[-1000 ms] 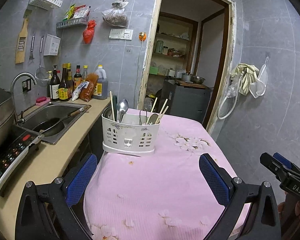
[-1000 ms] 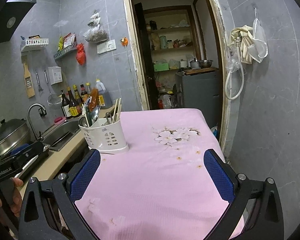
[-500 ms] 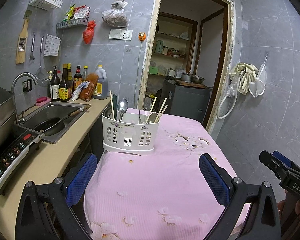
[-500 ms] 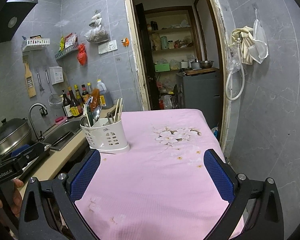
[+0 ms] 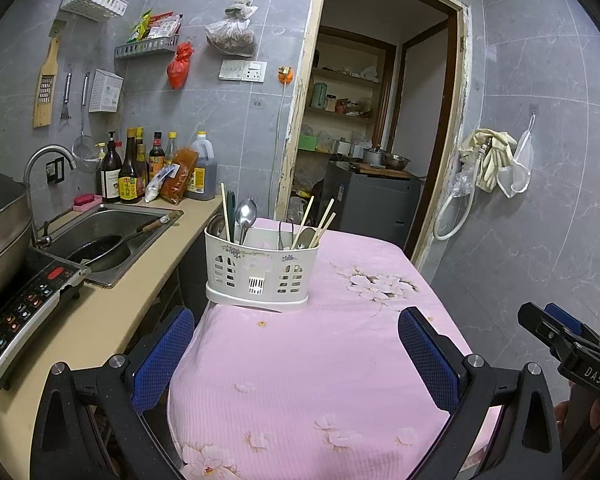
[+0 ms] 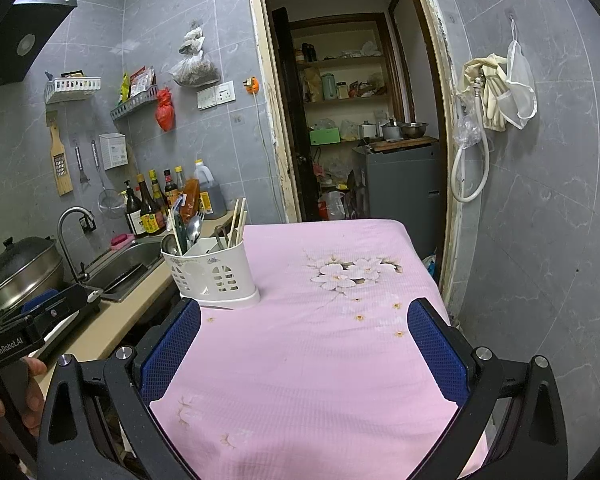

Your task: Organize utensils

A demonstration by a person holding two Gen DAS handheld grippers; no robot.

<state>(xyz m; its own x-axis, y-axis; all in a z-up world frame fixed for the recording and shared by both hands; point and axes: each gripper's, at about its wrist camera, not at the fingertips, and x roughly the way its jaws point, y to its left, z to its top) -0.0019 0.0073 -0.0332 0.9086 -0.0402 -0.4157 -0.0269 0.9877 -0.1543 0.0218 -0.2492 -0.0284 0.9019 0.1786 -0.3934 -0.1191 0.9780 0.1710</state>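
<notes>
A white slotted utensil caddy (image 5: 260, 272) stands at the far left of the pink flowered tablecloth (image 5: 320, 360); it also shows in the right wrist view (image 6: 210, 274). It holds a metal spoon (image 5: 245, 216), chopsticks (image 5: 316, 222) and other utensils. My left gripper (image 5: 296, 356) is open and empty, held over the near part of the table, well short of the caddy. My right gripper (image 6: 304, 350) is open and empty, over the table to the right of the caddy.
A counter on the left carries a sink with a pan (image 5: 108, 240), an induction cooker (image 5: 20, 304), a steel pot (image 6: 20, 272) and sauce bottles (image 5: 136, 176). An open doorway (image 5: 376, 140) lies beyond the table. A hose and gloves (image 5: 484, 160) hang on the right wall.
Both grippers have drawn back a little and risen slightly; the caddy looks a bit farther off. Nothing was taken hold of or let go.
</notes>
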